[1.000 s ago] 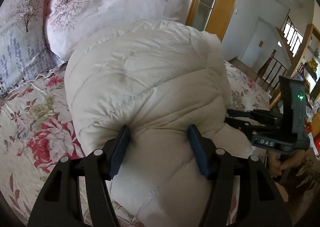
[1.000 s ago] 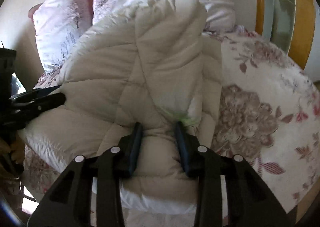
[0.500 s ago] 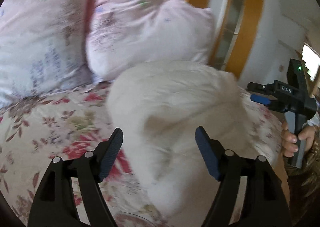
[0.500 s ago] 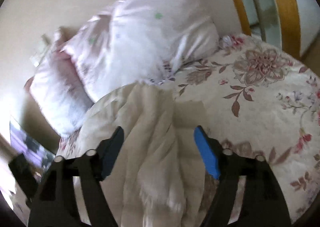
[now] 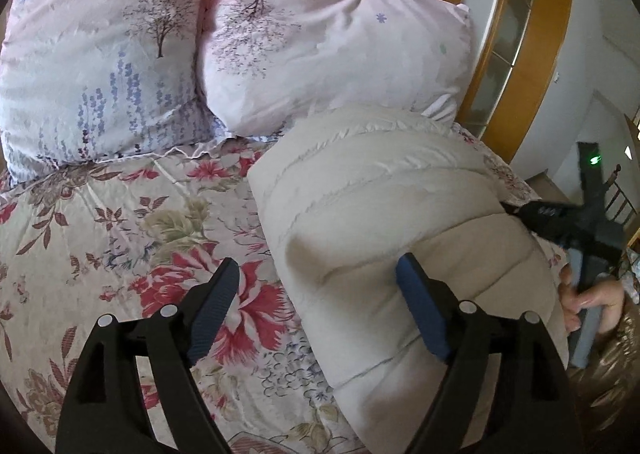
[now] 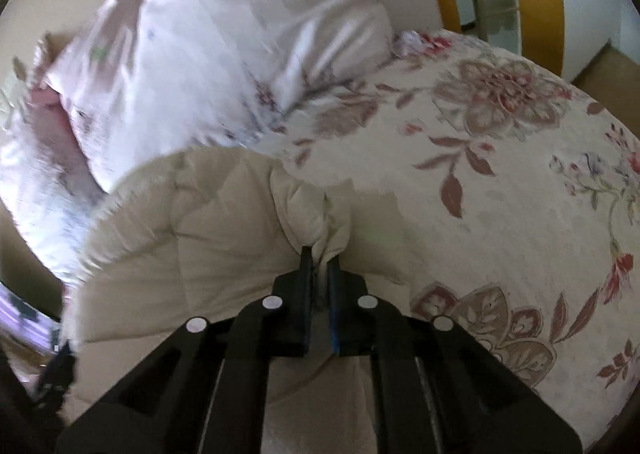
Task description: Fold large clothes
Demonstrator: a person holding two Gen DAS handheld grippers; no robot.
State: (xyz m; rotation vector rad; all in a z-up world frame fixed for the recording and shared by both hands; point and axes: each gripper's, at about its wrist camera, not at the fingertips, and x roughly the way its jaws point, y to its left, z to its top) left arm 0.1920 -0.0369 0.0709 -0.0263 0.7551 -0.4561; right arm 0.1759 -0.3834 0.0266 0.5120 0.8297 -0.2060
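Observation:
A cream quilted down jacket (image 5: 384, 214) lies bunched on the floral bedspread (image 5: 120, 222). My left gripper (image 5: 316, 306) is open and empty, with its right pad against the jacket's near left edge and its left pad over the bedspread. My right gripper (image 6: 320, 274) is shut on a pinched fold of the jacket (image 6: 192, 238) at its right edge. The right gripper also shows in the left wrist view (image 5: 576, 222), held by a hand at the jacket's far right side.
Two pink and lilac printed pillows (image 5: 312, 38) lean at the head of the bed, just behind the jacket; one shows blurred in the right wrist view (image 6: 208, 54). A wooden door frame (image 5: 528, 54) stands beyond the bed on the right.
My left gripper let go of the jacket and opened wide. My right gripper opened, then shut on a fold at the jacket's right edge. The jacket dropped lower onto the bed.

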